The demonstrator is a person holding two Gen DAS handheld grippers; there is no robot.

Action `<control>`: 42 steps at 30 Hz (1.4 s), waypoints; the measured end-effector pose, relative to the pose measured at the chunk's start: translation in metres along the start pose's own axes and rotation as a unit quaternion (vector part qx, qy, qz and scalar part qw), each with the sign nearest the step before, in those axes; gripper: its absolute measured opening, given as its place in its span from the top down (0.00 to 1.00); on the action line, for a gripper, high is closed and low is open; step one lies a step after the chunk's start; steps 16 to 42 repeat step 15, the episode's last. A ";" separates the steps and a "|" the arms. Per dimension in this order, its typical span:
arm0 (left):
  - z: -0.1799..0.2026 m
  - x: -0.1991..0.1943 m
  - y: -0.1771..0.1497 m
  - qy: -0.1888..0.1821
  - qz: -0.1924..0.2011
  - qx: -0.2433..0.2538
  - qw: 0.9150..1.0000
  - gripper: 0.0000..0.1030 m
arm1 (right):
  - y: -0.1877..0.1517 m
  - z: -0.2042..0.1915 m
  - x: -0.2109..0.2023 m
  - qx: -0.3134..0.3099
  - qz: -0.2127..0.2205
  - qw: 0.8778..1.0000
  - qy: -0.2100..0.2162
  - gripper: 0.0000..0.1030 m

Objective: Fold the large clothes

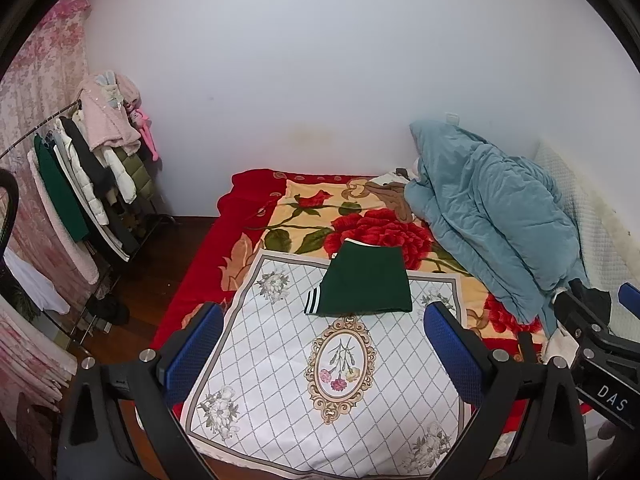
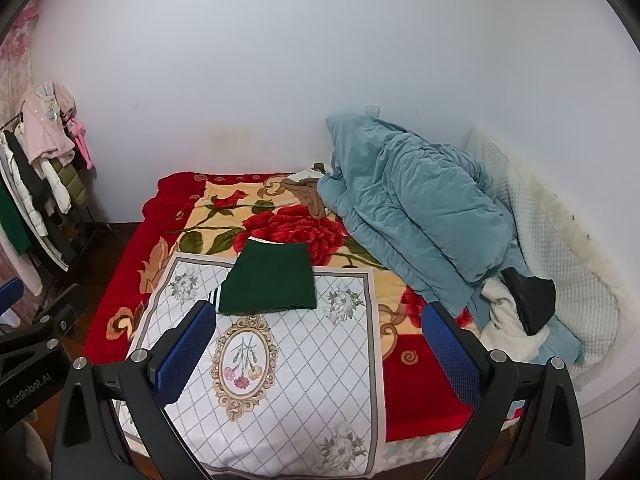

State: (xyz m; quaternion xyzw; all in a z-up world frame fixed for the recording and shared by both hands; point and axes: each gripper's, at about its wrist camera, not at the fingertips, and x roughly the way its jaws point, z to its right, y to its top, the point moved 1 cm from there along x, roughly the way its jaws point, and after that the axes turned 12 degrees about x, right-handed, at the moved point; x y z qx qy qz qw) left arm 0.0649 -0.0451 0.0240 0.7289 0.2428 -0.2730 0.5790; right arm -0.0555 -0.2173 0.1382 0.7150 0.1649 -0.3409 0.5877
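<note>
Green garment [image 1: 366, 282] lies folded on white cloth [image 1: 320, 380]. Left gripper [image 1: 324, 344] and right gripper [image 2: 320, 344]: jaws wide apart, empty.

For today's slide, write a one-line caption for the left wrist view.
Open left claw hovers above a folded green garment on a floral white cloth.

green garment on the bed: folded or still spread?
Folded. The green garment lies as a compact rectangle on the white cloth, striped cuff tucked at its left edge. Both grippers are open and clear of it.
</note>
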 end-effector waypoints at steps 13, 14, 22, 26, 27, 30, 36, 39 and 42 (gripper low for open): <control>-0.005 0.000 0.002 0.009 0.000 -0.002 1.000 0.00 | -0.001 -0.005 0.003 -0.001 0.002 1.000 0.005 0.00; -0.005 0.000 0.003 0.009 0.001 -0.003 1.000 0.00 | -0.001 -0.006 0.003 -0.002 0.004 1.000 0.004 0.00; -0.004 -0.001 0.003 0.009 0.002 -0.002 1.000 0.00 | -0.001 -0.007 0.004 -0.004 0.005 1.000 0.003 0.00; -0.004 -0.001 0.003 0.009 0.002 -0.002 1.000 0.00 | -0.001 -0.007 0.004 -0.004 0.005 1.000 0.003 0.00; -0.004 -0.001 0.003 0.009 0.002 -0.002 1.000 0.00 | -0.001 -0.007 0.004 -0.004 0.005 1.000 0.003 0.00; -0.004 -0.001 0.003 0.009 0.002 -0.002 1.000 0.00 | -0.001 -0.007 0.004 -0.004 0.005 1.000 0.003 0.00; -0.004 -0.001 0.003 0.009 0.002 -0.002 1.000 0.00 | -0.001 -0.007 0.004 -0.004 0.005 1.000 0.003 0.00; -0.004 -0.001 0.003 0.009 0.002 -0.002 1.000 0.00 | -0.001 -0.007 0.004 -0.004 0.005 1.000 0.003 0.00; -0.004 -0.001 0.003 0.009 0.002 -0.002 1.000 0.00 | -0.001 -0.007 0.004 -0.004 0.005 1.000 0.003 0.00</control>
